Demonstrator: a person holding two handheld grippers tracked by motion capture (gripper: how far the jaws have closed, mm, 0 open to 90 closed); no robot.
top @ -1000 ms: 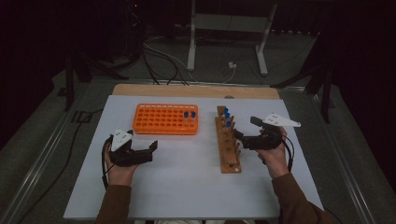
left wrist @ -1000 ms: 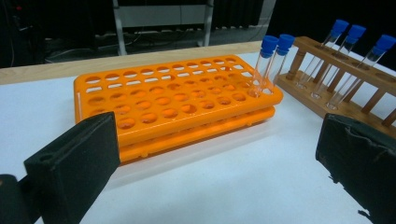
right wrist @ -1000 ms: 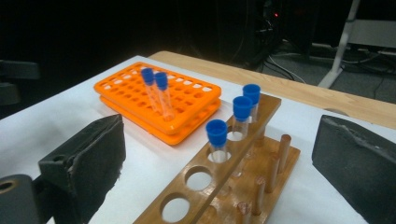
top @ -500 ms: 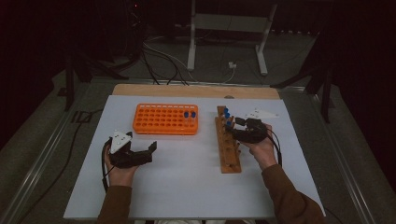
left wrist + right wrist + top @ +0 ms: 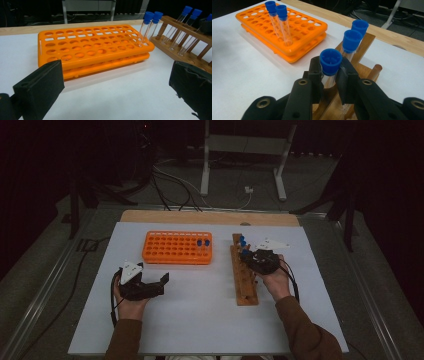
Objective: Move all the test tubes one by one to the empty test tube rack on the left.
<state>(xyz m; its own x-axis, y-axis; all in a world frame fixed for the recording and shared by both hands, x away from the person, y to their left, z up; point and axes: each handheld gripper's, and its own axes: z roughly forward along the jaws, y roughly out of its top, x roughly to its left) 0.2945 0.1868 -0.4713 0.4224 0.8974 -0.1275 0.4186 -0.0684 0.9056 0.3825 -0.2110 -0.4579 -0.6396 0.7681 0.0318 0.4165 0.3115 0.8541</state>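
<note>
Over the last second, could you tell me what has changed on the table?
The right gripper moved in over the wooden rack and its jaws have just closed on a blue-capped tube. The left gripper, orange rack and its two tubes stayed put.

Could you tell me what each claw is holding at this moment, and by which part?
Right claw grips a tube in the wooden rack, just under its blue cap. Left claw holds nothing.

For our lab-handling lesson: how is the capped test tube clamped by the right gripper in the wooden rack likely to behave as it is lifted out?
The test tube looks clear, thin-walled and empty, so probably light but fragile under a hard squeeze. Its smooth wall may slip between the right gripper jaws, which have just been closing around it below the blue cap. Long and round, it would likely roll if laid on the table.
</note>
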